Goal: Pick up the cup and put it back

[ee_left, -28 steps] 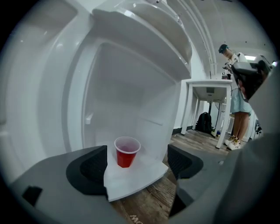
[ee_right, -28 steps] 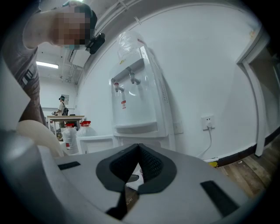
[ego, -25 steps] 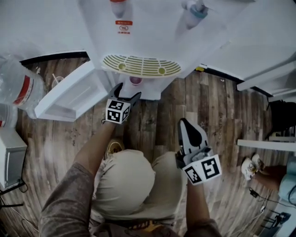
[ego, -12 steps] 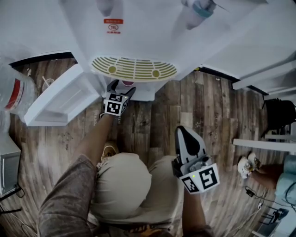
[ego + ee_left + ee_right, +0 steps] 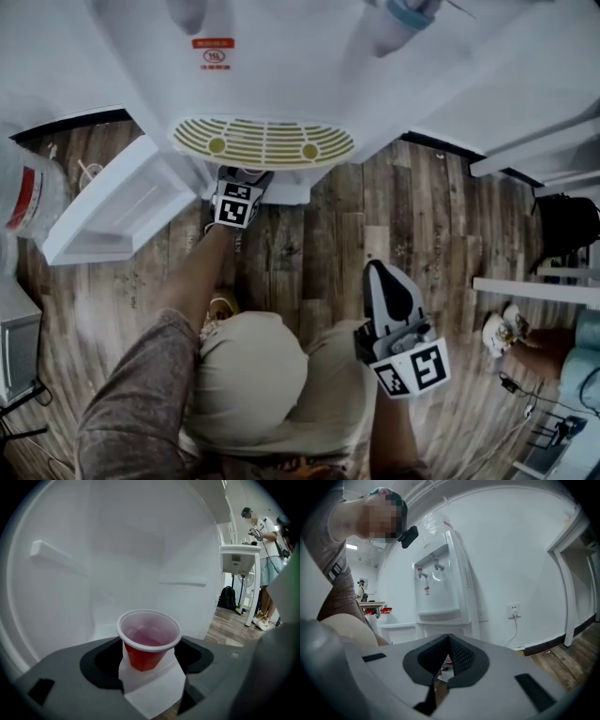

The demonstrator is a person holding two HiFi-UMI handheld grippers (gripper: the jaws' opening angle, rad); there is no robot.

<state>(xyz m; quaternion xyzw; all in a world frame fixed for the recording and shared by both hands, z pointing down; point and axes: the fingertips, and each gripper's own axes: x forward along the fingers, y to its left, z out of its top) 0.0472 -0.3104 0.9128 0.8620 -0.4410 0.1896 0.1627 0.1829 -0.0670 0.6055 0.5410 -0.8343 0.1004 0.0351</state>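
Observation:
A red plastic cup (image 5: 149, 645) with a white rim stands upright on the white floor of the water dispenser's (image 5: 262, 56) lower cabinet. My left gripper (image 5: 150, 641) reaches into that cabinet with a jaw on either side of the cup. The jaws have just been closing, and I see no pad pressing the cup. In the head view the left gripper (image 5: 242, 178) goes under the yellow drip tray (image 5: 262, 142), which hides its tips and the cup. My right gripper (image 5: 380, 272) hovers over the person's knee, shut and empty, and the pads meet in the right gripper view (image 5: 449, 641).
The cabinet's white door (image 5: 112, 202) hangs open to the left. A large water bottle (image 5: 28, 192) lies at the far left. White cabinet walls close in around the cup. A wall socket (image 5: 513, 610) is right of the dispenser; another person stands by a white table (image 5: 239, 555).
My left gripper has pushed forward and down into the cabinet, under the drip tray, and the cup has slipped out of the head view. The right gripper has stayed about where it was.

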